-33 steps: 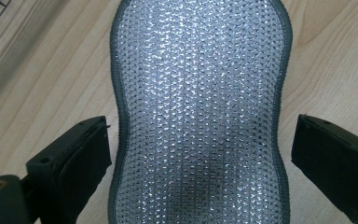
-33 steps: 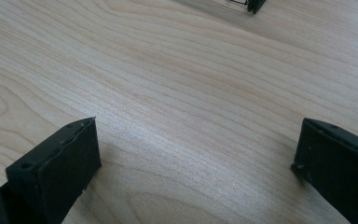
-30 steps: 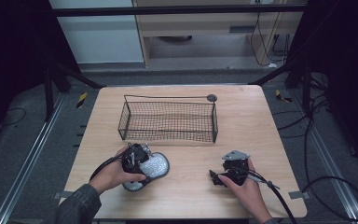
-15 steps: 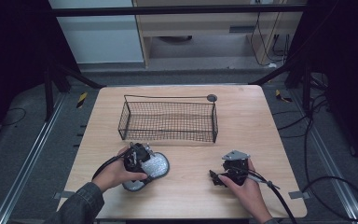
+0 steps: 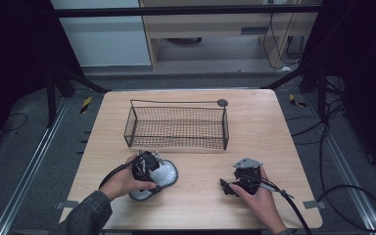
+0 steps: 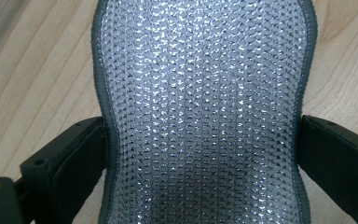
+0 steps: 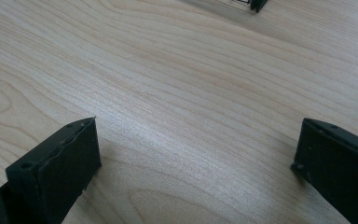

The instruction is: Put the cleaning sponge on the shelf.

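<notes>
Your left gripper (image 5: 149, 169) sits near the front left of the table (image 5: 274, 127), in the same spot as a second ago; nothing has visibly moved. Its jaws stand at the narrow waist of a silver scrubber (image 6: 205, 107), a shiny mesh pad with a grey edge, lying flat on the wood. They touch or nearly touch each side, so the grasp looks just about made, though you have not lifted the pad yet. Your right gripper (image 5: 240, 183) rests at the front right, jaws spread wide over bare wood, holding nothing. The wire basket (image 5: 176, 142) stands mid-table, just beyond the scrubber, and is empty.
</notes>
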Available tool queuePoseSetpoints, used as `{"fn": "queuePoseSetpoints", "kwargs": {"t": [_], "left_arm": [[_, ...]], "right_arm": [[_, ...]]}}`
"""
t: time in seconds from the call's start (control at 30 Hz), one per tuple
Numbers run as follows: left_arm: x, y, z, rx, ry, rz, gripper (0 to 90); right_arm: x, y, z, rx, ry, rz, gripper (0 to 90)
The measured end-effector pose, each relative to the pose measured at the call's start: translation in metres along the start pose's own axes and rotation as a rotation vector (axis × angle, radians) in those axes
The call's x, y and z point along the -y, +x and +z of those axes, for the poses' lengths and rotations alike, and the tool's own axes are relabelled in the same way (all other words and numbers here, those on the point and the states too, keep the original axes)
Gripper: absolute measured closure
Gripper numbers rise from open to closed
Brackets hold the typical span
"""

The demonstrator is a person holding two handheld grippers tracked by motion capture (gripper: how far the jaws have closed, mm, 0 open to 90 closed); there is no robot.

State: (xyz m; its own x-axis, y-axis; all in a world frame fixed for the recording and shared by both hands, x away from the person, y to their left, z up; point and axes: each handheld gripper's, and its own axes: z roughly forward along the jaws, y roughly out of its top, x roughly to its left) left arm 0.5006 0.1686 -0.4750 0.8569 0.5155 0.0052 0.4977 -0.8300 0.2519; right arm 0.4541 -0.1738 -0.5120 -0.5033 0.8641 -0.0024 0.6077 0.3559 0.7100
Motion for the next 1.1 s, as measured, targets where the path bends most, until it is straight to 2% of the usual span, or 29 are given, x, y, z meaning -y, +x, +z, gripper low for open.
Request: {"fn": "queuePoseSetpoints", "kwargs": {"t": [0.13, 0.5, 0.8, 1.1], "left_arm": [[0.001, 0.002, 0.002, 0.014, -0.001, -0.005, 1.6], [0.000, 0.004, 0.003, 0.012, -0.007, -0.008, 2.5], [0.001, 0.001, 0.001, -0.011, -0.007, 0.006, 6.1], [0.002, 0.000, -0.011, -0.036, -0.046, 0.019, 7.0]], "right_arm": [[0.000, 0.000, 0.000, -0.002, 0.000, 0.000, 0.4], [0.000, 0.000, 0.000, -0.004, 0.000, -0.001, 0.4], [0.000, 0.000, 0.000, -0.004, 0.000, -0.002, 0.4], [0.000, 0.000, 0.000, -0.004, -0.001, -0.002, 0.4]]}}
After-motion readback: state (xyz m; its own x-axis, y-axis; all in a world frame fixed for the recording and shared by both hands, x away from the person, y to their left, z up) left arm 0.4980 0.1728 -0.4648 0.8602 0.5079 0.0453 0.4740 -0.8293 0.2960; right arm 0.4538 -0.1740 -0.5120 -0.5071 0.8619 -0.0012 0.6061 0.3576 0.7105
